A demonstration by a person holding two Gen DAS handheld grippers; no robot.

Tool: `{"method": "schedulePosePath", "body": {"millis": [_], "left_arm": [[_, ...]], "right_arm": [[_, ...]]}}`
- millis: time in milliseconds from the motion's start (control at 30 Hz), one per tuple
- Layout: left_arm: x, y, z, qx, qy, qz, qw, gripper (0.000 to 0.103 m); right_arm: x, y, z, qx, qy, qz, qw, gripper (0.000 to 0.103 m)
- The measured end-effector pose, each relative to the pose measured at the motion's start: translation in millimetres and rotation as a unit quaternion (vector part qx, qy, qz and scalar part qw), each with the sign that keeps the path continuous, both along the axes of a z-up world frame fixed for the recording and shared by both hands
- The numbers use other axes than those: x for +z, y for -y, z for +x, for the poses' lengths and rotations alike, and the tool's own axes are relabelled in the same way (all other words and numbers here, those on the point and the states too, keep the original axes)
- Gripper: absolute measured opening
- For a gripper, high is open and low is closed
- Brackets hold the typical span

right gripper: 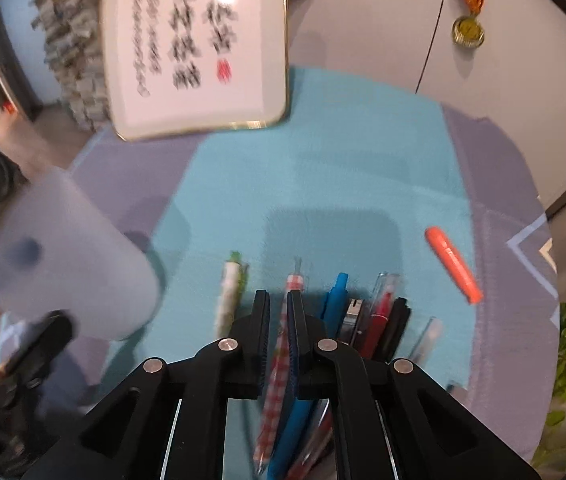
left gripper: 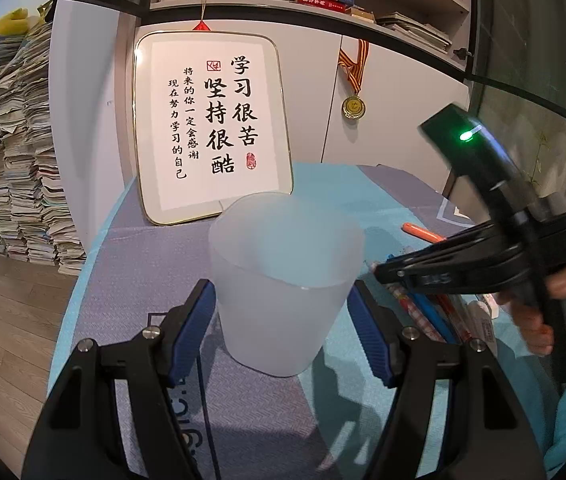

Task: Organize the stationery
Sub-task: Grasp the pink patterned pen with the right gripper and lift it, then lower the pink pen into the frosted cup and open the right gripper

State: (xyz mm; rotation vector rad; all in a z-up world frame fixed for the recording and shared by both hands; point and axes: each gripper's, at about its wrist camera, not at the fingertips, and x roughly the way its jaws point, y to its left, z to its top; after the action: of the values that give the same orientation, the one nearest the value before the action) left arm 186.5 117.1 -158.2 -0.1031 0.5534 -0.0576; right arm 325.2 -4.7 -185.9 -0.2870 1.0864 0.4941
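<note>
On the teal-and-grey tabletop [right gripper: 363, 152], before a framed calligraphy board [left gripper: 211, 120], the left gripper [left gripper: 283, 308] clamps the frosted cup [left gripper: 283, 280] steady mid-table while the right gripper [right gripper: 279, 316] pinches a red checked pen [right gripper: 279, 360] from the near-edge row.

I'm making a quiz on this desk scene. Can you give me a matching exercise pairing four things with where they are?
Things:
1. frosted translucent plastic cup
2. red-and-white checked pen
3. orange highlighter
4. gold medal on a striped ribbon

Places:
A. hanging on the white cabinet door
B. lying alone on the mat, apart from the other pens
C. between the left gripper's blue pads
D. pinched in the right gripper

Pairs: 1-C, 2-D, 3-B, 4-A
</note>
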Motion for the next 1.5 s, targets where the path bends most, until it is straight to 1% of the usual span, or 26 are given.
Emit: {"method": "schedulePosePath", "body": {"millis": [67, 133, 167, 267, 300, 367, 433, 500, 533, 600, 700, 800, 900, 1000, 1100, 1200, 1333, 1433, 1500], "left_arm": [[0.1, -0.5, -0.1, 0.001, 0.001, -0.001, 1.0000, 0.071], [0.7, -1.4, 0.1, 0.004, 0.005, -0.003, 1.0000, 0.078], [1.3, -1.5, 0.0, 0.008, 0.008, -0.002, 0.9999, 0.078], [2.3, -1.2, -1.0, 0.004, 0.015, -0.004, 0.9999, 0.075], [2.3, -0.3, -1.0, -0.001, 0.015, -0.004, 0.9999, 0.069], [2.4, -0.1, -1.2, -0.003, 0.015, -0.004, 0.9999, 0.069], [2.7, -1.1, -1.4, -0.004, 0.015, -0.007, 0.9999, 0.069], [2.9, -0.5, -1.9, -0.004, 0.015, -0.007, 0.9999, 0.069], [3.0, -1.0, -1.7, -0.005, 0.015, -0.006, 0.9999, 0.069], [3.3, -0.5, -1.3, -0.006, 0.015, -0.005, 0.9999, 0.069], [3.1, -0.8, -1.2, -0.005, 0.015, -0.005, 0.9999, 0.069], [3.2, -0.8, -1.1, -0.005, 0.015, -0.007, 0.9999, 0.069], [2.9, -0.8, -1.2, -0.005, 0.015, -0.008, 0.9998, 0.069], [2.8, -0.7, -1.1, -0.005, 0.015, -0.009, 0.9998, 0.069], [2.8, -1.0, -0.9, -0.005, 0.015, -0.009, 0.9998, 0.069], [2.8, -0.9, -1.0, -0.005, 0.015, -0.009, 0.9998, 0.069], [2.7, -0.3, -1.1, -0.005, 0.015, -0.010, 0.9998, 0.069], [2.7, -0.2, -1.1, -0.005, 0.015, -0.009, 0.9998, 0.069], [2.6, -0.3, -1.0, -0.005, 0.014, -0.010, 0.9998, 0.069]], "right_arm": [[-2.6, -4.8, 5.7, 0.000, 0.006, -0.014, 1.000, 0.010], [-4.8, -7.3, 10.1, 0.001, 0.008, -0.019, 1.000, 0.012], [-6.4, -8.0, 12.4, 0.000, 0.007, -0.023, 1.000, 0.012], [-8.2, -9.8, 19.2, 0.001, 0.008, -0.014, 1.000, 0.012], [-8.5, -8.0, 19.5, 0.000, 0.007, -0.013, 1.000, 0.012], [-4.7, -7.8, 18.4, -0.003, 0.013, -0.010, 1.000, 0.012], [10.8, -0.9, 8.6, -0.002, 0.027, 0.014, 1.000, 0.012], [34.3, 5.6, -5.8, 0.002, 0.059, 0.038, 0.998, 0.011], [52.7, 10.9, -17.1, 0.003, 0.086, 0.052, 0.995, 0.011], [75.0, 15.9, -32.1, 0.004, 0.119, 0.068, 0.991, 0.011], [112.0, 21.0, -58.8, 0.007, 0.175, 0.093, 0.980, 0.011], [137.5, 18.1, -79.1, 0.011, 0.216, 0.113, 0.970, 0.011], [160.1, 10.5, -96.5, 0.016, 0.242, 0.131, 0.961, 0.011], [176.1, 3.0, -104.9, 0.032, 0.246, 0.155, 0.956, 0.011], [180.8, -11.7, -109.9, 0.053, 0.248, 0.160, 0.954, 0.011], [181.0, -15.1, -115.0, 0.067, 0.241, 0.165, 0.954, 0.011], [170.0, -25.2, -112.5, 0.080, 0.227, 0.164, 0.957, 0.011], [154.2, -28.5, -100.0, 0.073, 0.193, 0.164, 0.965, 0.011], [147.0, -28.1, -94.7, 0.070, 0.176, 0.168, 0.967, 0.011]]}}
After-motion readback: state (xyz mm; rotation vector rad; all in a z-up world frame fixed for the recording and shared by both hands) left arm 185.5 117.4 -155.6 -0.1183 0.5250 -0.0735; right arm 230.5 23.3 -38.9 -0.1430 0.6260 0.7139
